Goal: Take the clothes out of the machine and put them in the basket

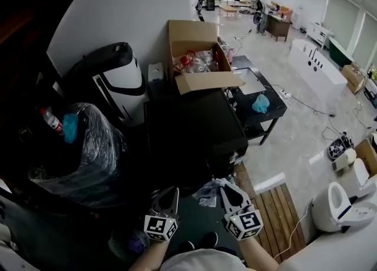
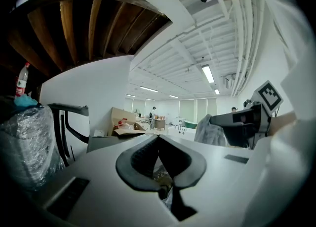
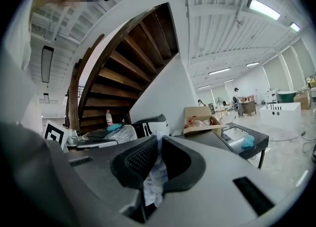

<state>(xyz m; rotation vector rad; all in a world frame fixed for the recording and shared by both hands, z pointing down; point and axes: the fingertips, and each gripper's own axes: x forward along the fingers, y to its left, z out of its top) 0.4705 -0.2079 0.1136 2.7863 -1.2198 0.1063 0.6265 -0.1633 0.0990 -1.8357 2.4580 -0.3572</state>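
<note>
In the head view both grippers are low in the picture, in front of a black machine. My right gripper is shut on a pale grey-white cloth, which bunches at its tips and hangs to the left. In the right gripper view the cloth is pinched between the pads of that gripper. My left gripper is beside it with its jaws together and apart from the cloth. The left gripper view shows the tips of this gripper meeting, and the right gripper with the cloth off to the right.
An open cardboard box full of packets stands on the machine's far end. A bin lined with clear plastic and a black-and-white appliance are on the left. A low black table and wooden slats lie to the right.
</note>
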